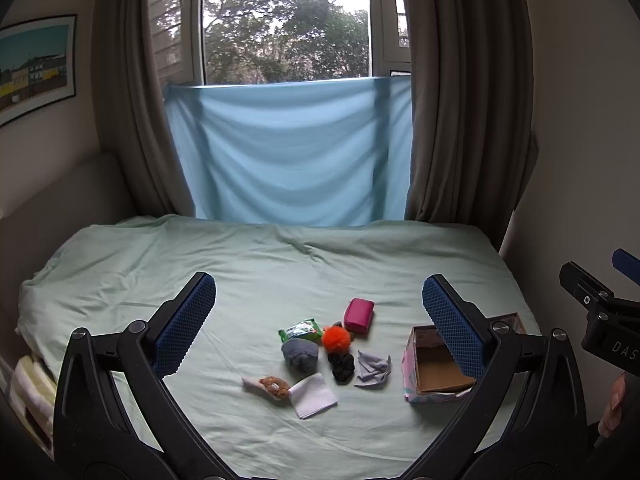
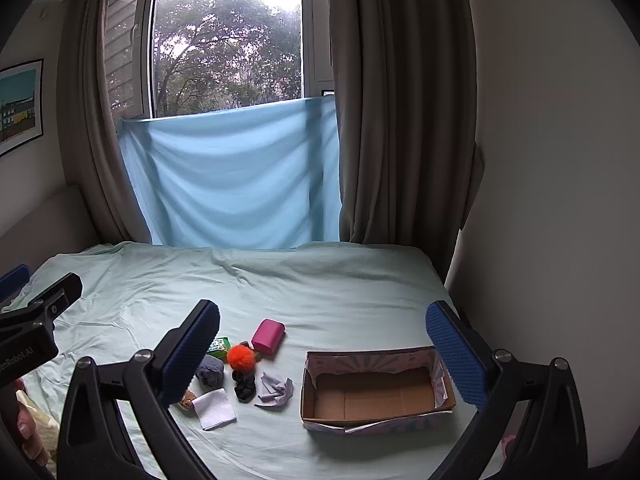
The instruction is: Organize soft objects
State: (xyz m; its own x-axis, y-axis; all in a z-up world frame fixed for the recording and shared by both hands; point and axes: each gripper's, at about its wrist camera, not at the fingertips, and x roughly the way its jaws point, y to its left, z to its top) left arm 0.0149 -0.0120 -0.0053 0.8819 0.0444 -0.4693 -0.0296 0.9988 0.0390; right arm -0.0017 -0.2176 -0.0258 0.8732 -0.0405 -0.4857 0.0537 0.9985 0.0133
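Observation:
Several small soft things lie in a cluster on the green bed sheet (image 1: 260, 272): a pink pouch (image 1: 359, 315), an orange pom-pom (image 1: 336, 338), a green packet (image 1: 301, 329), a grey rolled sock (image 1: 300, 354), a black scrunchie (image 1: 342, 367), a lilac cloth (image 1: 373, 369), a white folded cloth (image 1: 313, 395) and a small brown toy (image 1: 274, 387). An open empty cardboard box (image 2: 376, 394) stands to their right. My left gripper (image 1: 318, 320) is open and empty above the bed, short of the cluster. My right gripper (image 2: 322, 350) is open and empty, between cluster and box.
A blue cloth (image 1: 288, 152) hangs under the window between brown curtains (image 1: 460, 100). A wall (image 2: 560, 160) runs along the bed's right side. Folded striped fabric (image 1: 30, 388) lies off the bed's left edge. A headboard (image 1: 52, 204) stands at the left.

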